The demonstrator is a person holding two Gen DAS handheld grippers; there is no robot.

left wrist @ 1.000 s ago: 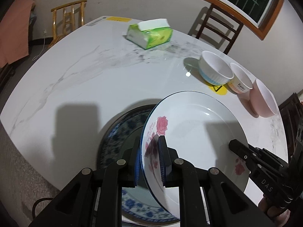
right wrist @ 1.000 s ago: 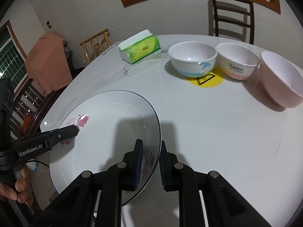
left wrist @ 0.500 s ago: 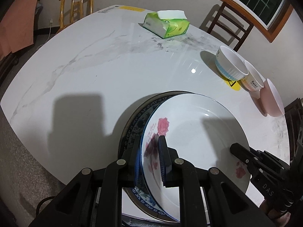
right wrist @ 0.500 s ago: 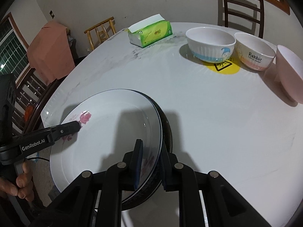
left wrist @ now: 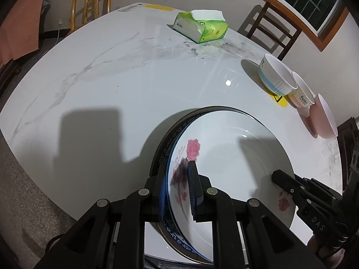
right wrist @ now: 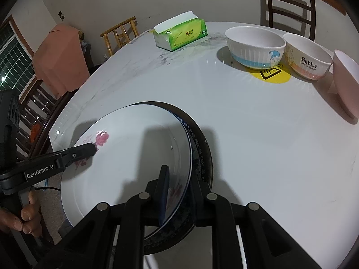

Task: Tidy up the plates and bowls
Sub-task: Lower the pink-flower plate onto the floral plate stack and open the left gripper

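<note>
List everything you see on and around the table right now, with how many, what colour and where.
rose plate: one, white with pink roses, held over the patterned plate at the near table edge
patterned plate: one, dark rim with blue and white pattern, under the rose plate
bowls: three in a row on the far right side; blue-banded bowl, Rabbit bowl, pink bowl
tissue pack: one, green and white, far side of the table
yellow sticker: one, beneath the bowls
table: one, white marble, round
chairs: wooden chair and dark chair behind the table
left gripper: black, fingers clamped on the rose plate's rim
right gripper: black, clamped on the opposite rim
hand: one, gripping the left handle
</note>
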